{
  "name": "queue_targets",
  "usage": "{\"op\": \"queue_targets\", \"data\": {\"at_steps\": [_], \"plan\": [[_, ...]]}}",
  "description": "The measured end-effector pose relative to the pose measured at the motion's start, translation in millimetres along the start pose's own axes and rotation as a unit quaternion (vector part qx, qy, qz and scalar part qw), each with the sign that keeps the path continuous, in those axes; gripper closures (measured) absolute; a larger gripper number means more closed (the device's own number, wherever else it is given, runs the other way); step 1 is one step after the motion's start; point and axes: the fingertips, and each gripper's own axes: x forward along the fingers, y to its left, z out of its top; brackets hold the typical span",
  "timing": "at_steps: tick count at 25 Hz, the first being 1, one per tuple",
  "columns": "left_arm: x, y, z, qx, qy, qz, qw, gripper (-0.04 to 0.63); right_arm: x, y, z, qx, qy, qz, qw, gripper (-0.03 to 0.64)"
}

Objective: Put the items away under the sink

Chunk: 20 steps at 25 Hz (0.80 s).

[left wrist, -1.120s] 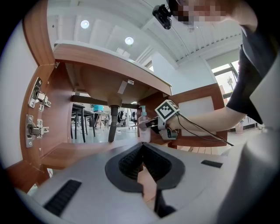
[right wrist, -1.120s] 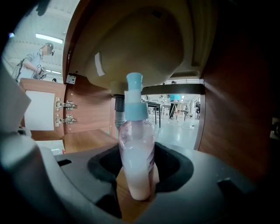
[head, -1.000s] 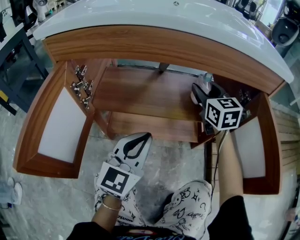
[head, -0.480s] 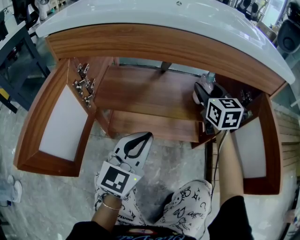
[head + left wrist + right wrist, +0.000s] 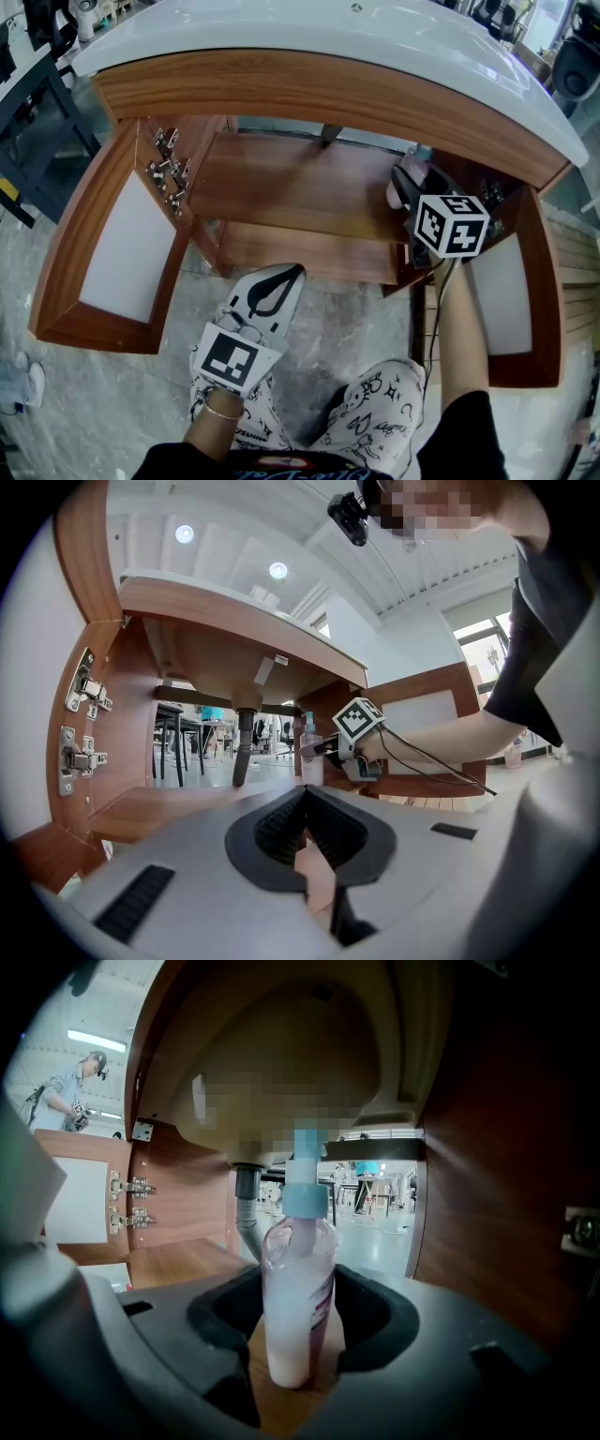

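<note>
Well, on the left I am holding the left claw [image 5: 296, 272] out in front of the open cabinet, above the floor, its jaws pressed together with nothing in them. Moving across, I am looking at the wooden shelf [image 5: 281, 187] under the sink [image 5: 328, 37]. At its right end the pink bottle [image 5: 298, 1279] is standing upright on the shelf, near the cabinet's side wall, between the jaws of the right claw [image 5: 405, 183]. Those jaws have just been opening, and I am seeing a gap beside the bottle, so I am judging it released and put away. I am expecting to draw that claw straight back without tipping it.
</note>
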Motion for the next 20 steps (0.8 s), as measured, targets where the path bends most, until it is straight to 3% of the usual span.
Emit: {"op": "queue_targets", "data": {"at_steps": [20], "plan": [[2, -3, -2, -0.001, 0.001, -0.003, 1.0, 0.588, -11, 0, 10, -0.004, -0.031, -0.016, 0.999, 0.396]]}}
